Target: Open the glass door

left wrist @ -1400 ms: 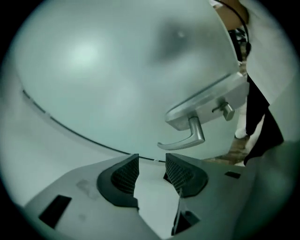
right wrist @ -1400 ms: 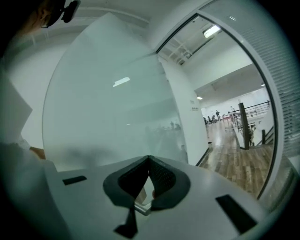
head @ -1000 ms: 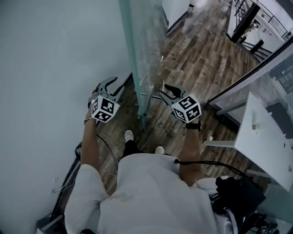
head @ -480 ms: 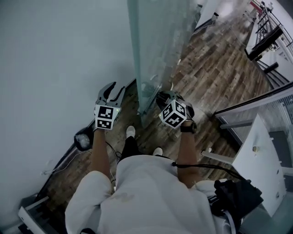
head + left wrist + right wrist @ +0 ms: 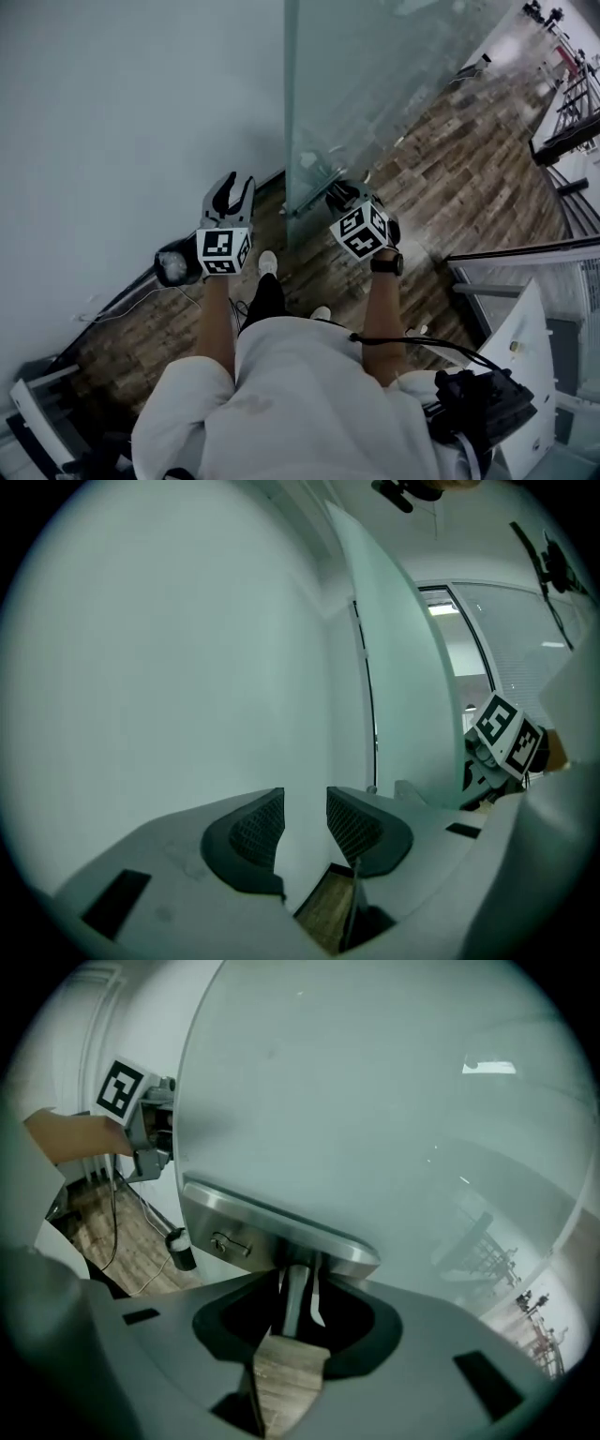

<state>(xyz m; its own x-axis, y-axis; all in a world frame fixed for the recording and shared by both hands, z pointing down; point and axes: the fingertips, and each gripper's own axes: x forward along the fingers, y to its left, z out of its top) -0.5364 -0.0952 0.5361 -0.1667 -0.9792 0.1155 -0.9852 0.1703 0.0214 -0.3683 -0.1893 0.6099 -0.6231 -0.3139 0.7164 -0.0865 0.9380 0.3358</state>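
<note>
R gripper (image 5: 298, 1303) rolled, jaws closing on door handle (image 5: 292, 1286)

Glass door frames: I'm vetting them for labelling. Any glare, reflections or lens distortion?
Right gripper view: fisheye bows the glass door, with a bright light patch showing in it. Left gripper view: black vignette corners, and the door's edge curves. Head view: dim and bluish, wooden floor hazy through the glass.

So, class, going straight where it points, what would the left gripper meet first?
The left gripper probably meets the white wall, seen between its empty jaws, which have just been closing; depth unclear.
</note>
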